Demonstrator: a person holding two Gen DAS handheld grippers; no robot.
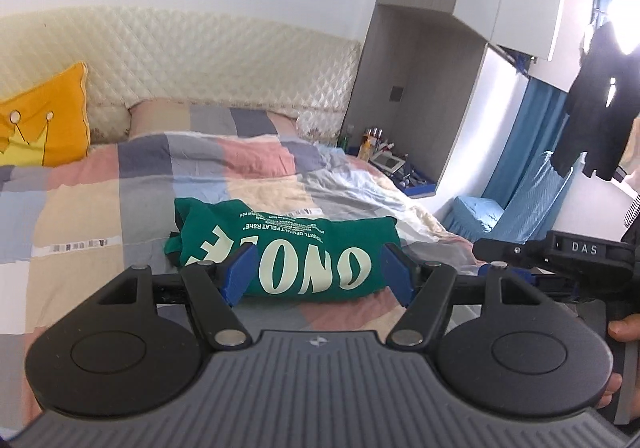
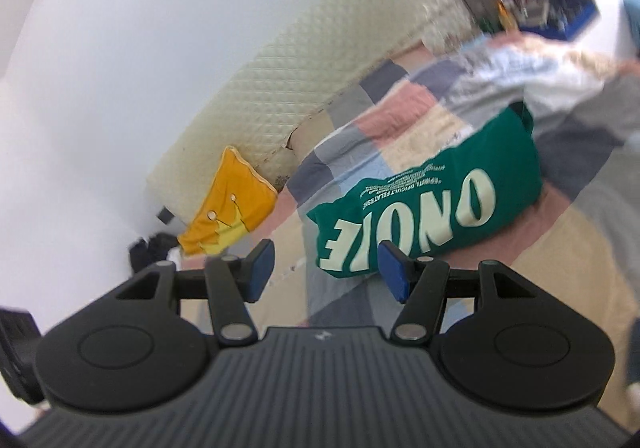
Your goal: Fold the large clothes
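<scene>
Left gripper [image 1: 318,274]: blue-padded fingers [image 1: 240,272] stand wide apart with nothing between them; the garment seen in the gap lies beyond, untouched. Right gripper [image 2: 326,272]: blue-padded fingers [image 2: 262,270] likewise parted and empty, the view rolled and blurred. The dark-green cotton shirt with pale block lettering [image 1: 296,252] lies folded into a compact bundle on the pastel patchwork bed cover [image 1: 160,175], near its front edge, well apart from the yellow crown-print cushion [image 1: 44,115] by the quilted cream headboard [image 1: 200,51]. Judged step: the fold appears complete and both tools clear of it. Next move likely calls for fetching another garment, or squaring the bundle's ragged left end.
</scene>
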